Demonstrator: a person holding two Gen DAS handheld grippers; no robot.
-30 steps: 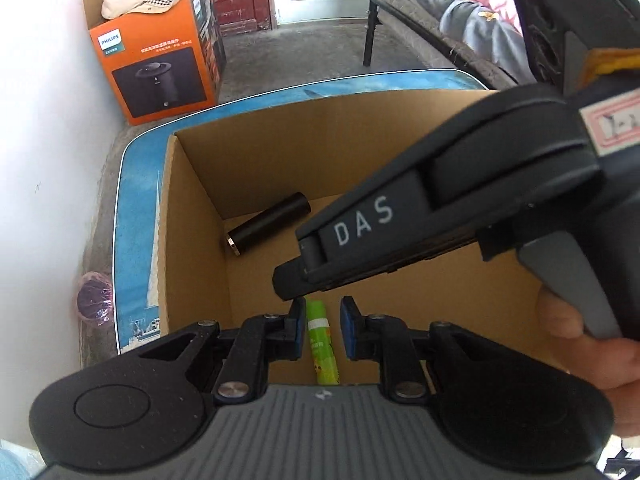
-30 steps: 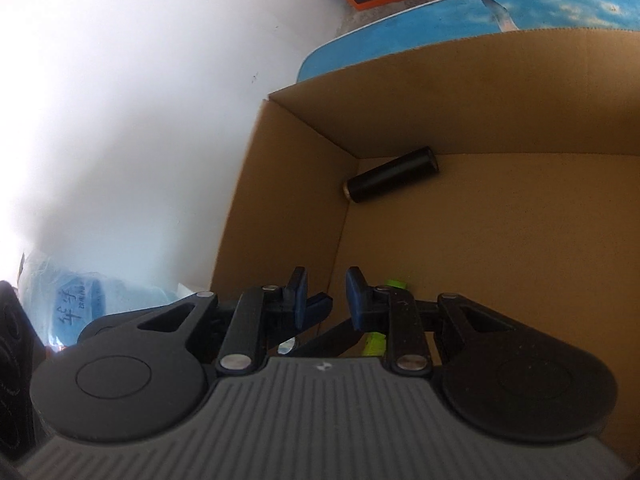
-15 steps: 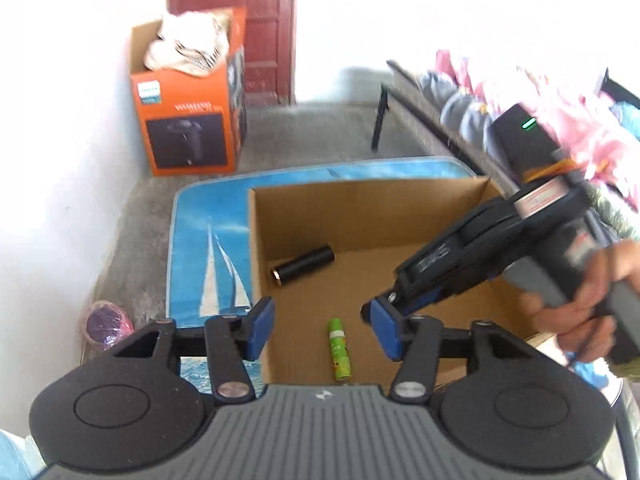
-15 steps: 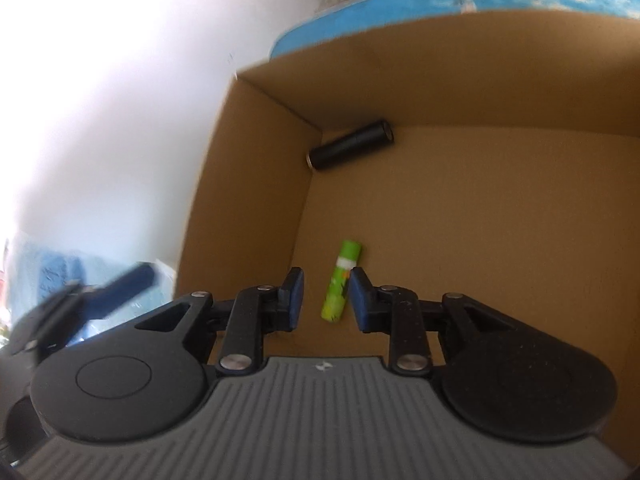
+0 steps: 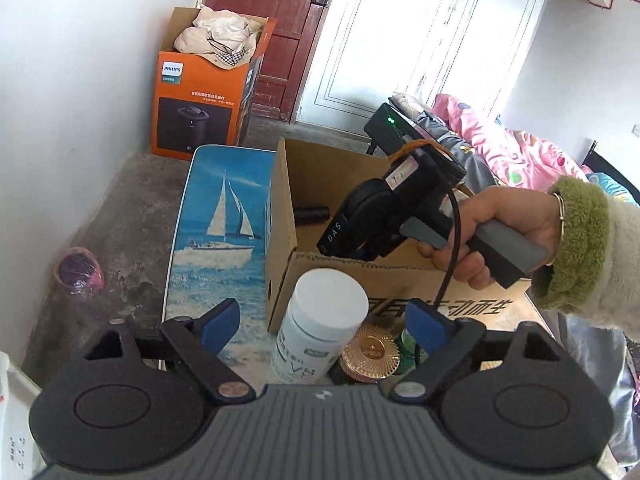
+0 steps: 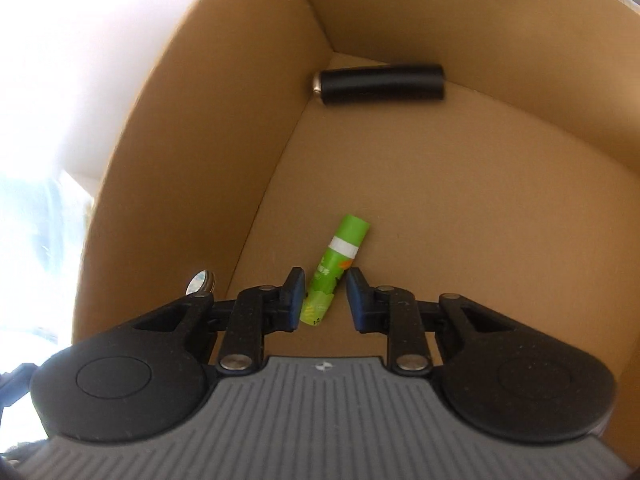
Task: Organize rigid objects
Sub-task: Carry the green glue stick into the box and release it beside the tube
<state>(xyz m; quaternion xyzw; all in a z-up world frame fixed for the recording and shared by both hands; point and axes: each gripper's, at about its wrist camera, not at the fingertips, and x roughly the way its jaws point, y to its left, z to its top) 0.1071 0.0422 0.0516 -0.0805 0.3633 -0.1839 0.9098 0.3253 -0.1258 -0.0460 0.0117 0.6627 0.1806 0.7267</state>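
Observation:
An open cardboard box point(image 5: 280, 220) stands on a table with a sailboat print point(image 5: 224, 216). On the box floor point(image 6: 440, 220) lie a black cylinder point(image 6: 380, 84) in the far corner and a green tube point(image 6: 338, 258). My left gripper point(image 5: 324, 320) hangs in front of the box, its jaws opening wide with nothing gripped; a white-capped bottle point(image 5: 320, 320) stands below between them. My right gripper point(image 6: 326, 292) points down into the box, shut and holding nothing, with the green tube on the floor beneath its tips. It also shows over the box rim as the right gripper point(image 5: 332, 240), held by a hand.
Beside the white bottle sit a gold ribbed lid point(image 5: 370, 354) and a green bottle top point(image 5: 408, 344). An orange Philips carton point(image 5: 196, 108) with cloth stands by the red door. A pink bundle point(image 5: 78, 272) lies on the concrete floor. Pink bedding point(image 5: 520, 152) is at right.
My left gripper has let go of the green tube in the box, drawn back out and opened wide. My right gripper has swung further over the box floor.

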